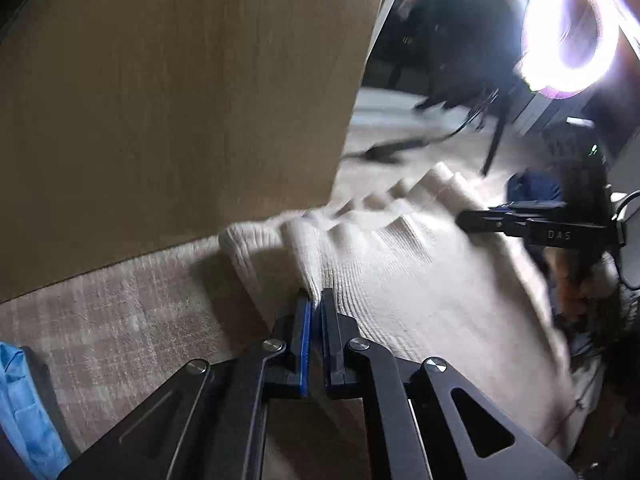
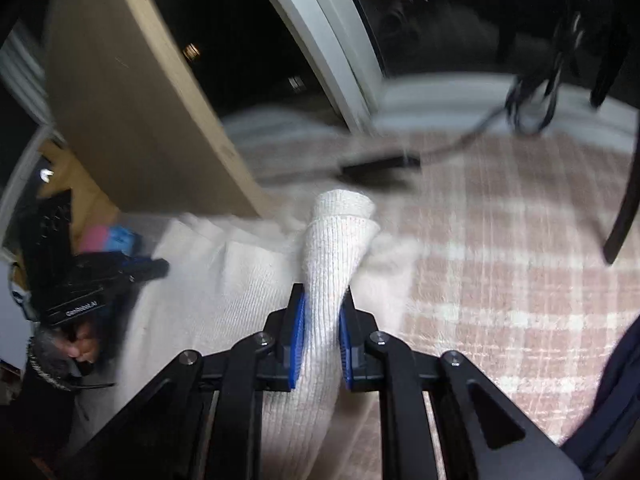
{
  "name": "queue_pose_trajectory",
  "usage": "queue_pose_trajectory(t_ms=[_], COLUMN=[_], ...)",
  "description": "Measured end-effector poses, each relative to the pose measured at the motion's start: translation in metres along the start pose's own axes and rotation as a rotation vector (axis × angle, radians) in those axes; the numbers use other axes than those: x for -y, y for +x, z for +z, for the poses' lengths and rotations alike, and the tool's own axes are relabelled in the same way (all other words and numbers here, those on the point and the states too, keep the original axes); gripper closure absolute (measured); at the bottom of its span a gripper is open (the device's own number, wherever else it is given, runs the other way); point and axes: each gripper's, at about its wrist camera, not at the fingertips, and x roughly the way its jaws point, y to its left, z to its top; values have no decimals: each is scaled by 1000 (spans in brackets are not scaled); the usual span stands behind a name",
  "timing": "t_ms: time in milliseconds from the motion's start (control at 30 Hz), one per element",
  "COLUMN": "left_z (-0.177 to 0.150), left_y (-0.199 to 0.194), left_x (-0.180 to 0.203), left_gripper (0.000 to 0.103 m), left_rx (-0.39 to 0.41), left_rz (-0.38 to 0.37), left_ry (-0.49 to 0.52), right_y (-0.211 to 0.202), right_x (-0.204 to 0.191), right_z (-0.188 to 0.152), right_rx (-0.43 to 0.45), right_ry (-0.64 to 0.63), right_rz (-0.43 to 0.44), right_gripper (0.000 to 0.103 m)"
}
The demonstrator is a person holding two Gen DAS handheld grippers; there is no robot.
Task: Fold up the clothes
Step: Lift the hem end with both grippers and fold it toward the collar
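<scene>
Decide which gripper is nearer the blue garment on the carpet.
Left. The left gripper grips the cream sweater beside the blue garment; the right gripper grips its far side.

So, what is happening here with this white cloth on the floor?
A person is folding a cream knitted garment on a checked rug, with a gripper in each hand. The left gripper is shut on one edge of the garment. The right gripper is shut on a bunched, ribbed part of it. Both pictures are blurred, so the grippers seem to be in motion.
</scene>
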Motion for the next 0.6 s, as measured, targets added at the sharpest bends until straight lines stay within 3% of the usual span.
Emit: queue_pose_trajectory(t_ms=[33,67,100,133,167,233,267,367,500,533,567,600], left_z=[0,1,3,5,7,11,14,24,29,29,30,31], left_y=[0,-1,-5,-10,-15,-22,-20,2,28,32,35,36], left_x=[-1,-3,-3,-5,-6,-6,-8,-16,-21,-21,-21,-20], left_gripper=[93,82,72,51,41,35,26,26,26,29,41,46], left_rx=[-2,-2,3,13,24,40,37,-36,-71,-70,-68,-62], left_rz=[3,7,20,43,58,68,77,102,58,43,25,2], left_ry=[-16,-32,-47,-65,-77,-79,-73,-101,-110,-107,-102,-95], right_y=[6,5,2,-2,-5,-6,-2,16,33,34,34,32], right_x=[-2,-6,-9,-12,-14,-17,-15,-6,19,22,24,24], right_z=[0,1,2,3,4,7,9,18,26,27,28,27], right_rx=[-16,-13,-6,0,7,11,-5,-56,-88,-73,-56,-47], right_ry=[-18,-36,-49,-60,-72,-98,-104,-91,-15,-13,-15,-12], right_rz=[-25,-51,-99,-156,-213,-239,-238,-214,-78,-47,-27,-12], right_gripper=[83,75,58,48,38,37,35,35,24,23,22,22])
